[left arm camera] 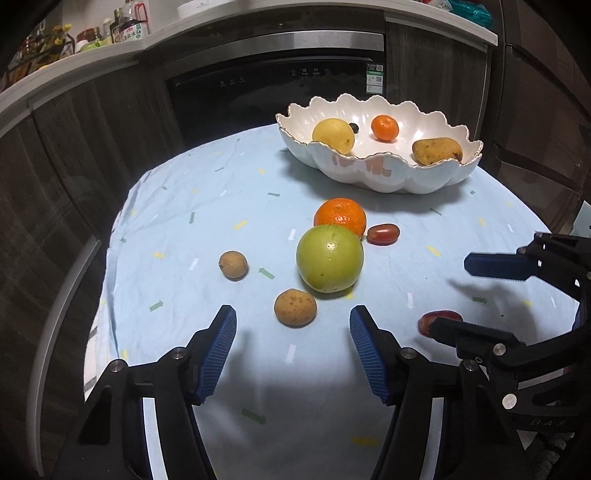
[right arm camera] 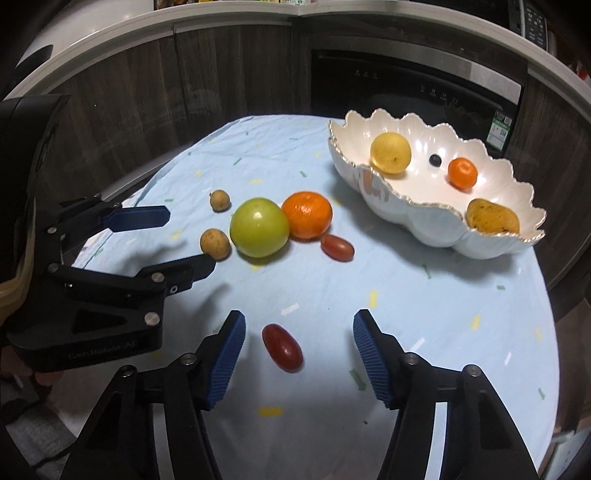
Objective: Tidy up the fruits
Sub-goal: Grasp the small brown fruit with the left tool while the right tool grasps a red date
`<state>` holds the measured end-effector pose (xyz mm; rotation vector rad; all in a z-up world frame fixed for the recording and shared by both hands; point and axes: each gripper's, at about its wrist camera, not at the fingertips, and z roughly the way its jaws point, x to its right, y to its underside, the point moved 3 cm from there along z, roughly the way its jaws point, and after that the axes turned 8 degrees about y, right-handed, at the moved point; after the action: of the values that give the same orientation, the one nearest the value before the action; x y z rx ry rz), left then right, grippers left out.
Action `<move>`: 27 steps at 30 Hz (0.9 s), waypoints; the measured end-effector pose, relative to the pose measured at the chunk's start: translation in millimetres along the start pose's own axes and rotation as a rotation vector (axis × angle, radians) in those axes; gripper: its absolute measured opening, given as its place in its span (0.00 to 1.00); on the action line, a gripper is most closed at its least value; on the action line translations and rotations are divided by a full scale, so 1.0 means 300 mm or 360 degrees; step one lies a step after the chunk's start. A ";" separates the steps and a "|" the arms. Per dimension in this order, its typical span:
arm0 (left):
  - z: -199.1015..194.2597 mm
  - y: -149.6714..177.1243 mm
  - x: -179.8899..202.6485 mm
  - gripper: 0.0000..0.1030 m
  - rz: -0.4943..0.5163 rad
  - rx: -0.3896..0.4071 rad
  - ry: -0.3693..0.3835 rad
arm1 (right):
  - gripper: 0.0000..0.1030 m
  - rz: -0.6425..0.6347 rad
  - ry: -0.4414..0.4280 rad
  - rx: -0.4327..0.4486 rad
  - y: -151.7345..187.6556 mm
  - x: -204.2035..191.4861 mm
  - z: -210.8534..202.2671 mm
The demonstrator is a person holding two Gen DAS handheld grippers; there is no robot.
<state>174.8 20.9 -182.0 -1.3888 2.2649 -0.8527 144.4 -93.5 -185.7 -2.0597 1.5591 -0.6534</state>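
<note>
A white scalloped bowl (left arm camera: 424, 177) (right arm camera: 406, 214) at the table's far side holds a yellow lemon (left arm camera: 333, 135), a small orange (left arm camera: 384, 127), a mango (left arm camera: 437, 150) and a dark berry (right arm camera: 435, 159). Loose on the blue cloth lie a green apple (left arm camera: 330, 258) (right arm camera: 259, 227), a big orange (left arm camera: 340, 215) (right arm camera: 307, 214), two brown longans (left arm camera: 295, 307) (left arm camera: 233, 264) and two red grape tomatoes (left arm camera: 383, 233) (right arm camera: 282, 346). My left gripper (left arm camera: 293, 317) is open, just short of the near longan. My right gripper (right arm camera: 299, 325) is open around the near tomato, not touching it.
The round table (left arm camera: 177, 206) stands before dark wood cabinets and a black oven (left arm camera: 273, 85). A white counter with bottles (left arm camera: 125, 29) runs above. The two grippers sit side by side near the table's front edge.
</note>
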 end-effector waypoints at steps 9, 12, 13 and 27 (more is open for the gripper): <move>0.053 0.001 -0.007 0.59 0.0003 -0.0031 0.0048 | 0.41 0.0001 -0.0101 -0.0078 0.028 -0.013 0.044; 0.072 0.002 -0.012 0.56 -0.0016 -0.0041 0.0078 | 0.34 0.0006 -0.0120 -0.0095 0.034 -0.014 0.057; 0.078 0.003 -0.012 0.55 -0.0018 -0.0046 0.0085 | 0.34 0.0006 -0.0122 -0.0096 0.036 -0.014 0.059; 0.117 -0.002 -0.026 0.33 -0.0059 -0.0067 0.0125 | 0.20 0.0001 -0.0110 -0.0061 0.030 -0.004 0.072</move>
<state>198.9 16.8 -208.5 -1.4441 2.3345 -0.8913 151.2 -92.6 -208.2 -2.0868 1.5441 -0.5500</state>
